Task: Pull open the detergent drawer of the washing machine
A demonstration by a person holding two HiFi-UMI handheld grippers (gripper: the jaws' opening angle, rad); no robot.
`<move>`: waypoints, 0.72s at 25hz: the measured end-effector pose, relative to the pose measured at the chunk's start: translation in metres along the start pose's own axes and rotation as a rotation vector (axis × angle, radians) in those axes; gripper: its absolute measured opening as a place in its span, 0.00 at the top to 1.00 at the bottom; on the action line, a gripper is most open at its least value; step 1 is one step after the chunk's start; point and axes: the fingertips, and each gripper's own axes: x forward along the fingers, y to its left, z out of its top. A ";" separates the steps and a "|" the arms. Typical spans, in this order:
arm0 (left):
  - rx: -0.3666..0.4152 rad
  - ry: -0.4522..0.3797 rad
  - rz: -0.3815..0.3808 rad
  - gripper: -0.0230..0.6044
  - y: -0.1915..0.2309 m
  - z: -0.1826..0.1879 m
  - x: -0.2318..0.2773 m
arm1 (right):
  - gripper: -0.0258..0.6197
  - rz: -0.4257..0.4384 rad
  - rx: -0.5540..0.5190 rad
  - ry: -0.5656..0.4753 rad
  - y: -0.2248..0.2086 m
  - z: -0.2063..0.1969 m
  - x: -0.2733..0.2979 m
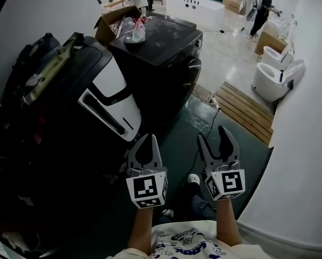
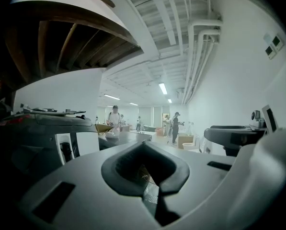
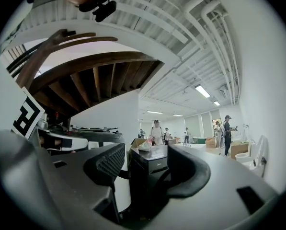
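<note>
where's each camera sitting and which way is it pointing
Head view: on the person's head, looking steeply down at the black box-shaped appliance; forearms, shut left hand-held gripper, open right hand-held gripper show.
Left gripper view: on the left hand-held gripper, facing level down the room; closed jaws show.
Right gripper view: on the right hand-held gripper, facing the black box-shaped appliance between its open jaws.
Shared: both gripper views show the person in black clothes.
</note>
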 end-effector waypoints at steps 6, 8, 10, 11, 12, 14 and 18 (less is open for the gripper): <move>-0.021 0.002 0.051 0.94 -0.026 0.017 0.086 | 0.53 0.070 -0.004 -0.005 -0.069 0.010 0.074; -0.025 0.000 0.073 0.94 -0.033 0.024 0.113 | 0.53 0.097 -0.006 -0.007 -0.089 0.015 0.096; -0.033 -0.006 0.094 0.94 -0.039 0.029 0.137 | 0.53 0.125 -0.012 -0.012 -0.107 0.018 0.117; -0.036 -0.008 0.103 0.94 -0.042 0.031 0.148 | 0.53 0.135 -0.011 -0.013 -0.116 0.019 0.126; -0.038 -0.008 0.112 0.94 -0.045 0.032 0.157 | 0.52 0.144 -0.008 -0.015 -0.124 0.020 0.134; -0.039 -0.002 0.128 0.94 -0.050 0.033 0.174 | 0.52 0.162 -0.006 -0.016 -0.138 0.019 0.148; -0.049 0.013 0.146 0.94 -0.057 0.031 0.200 | 0.52 0.182 0.005 -0.005 -0.160 0.012 0.170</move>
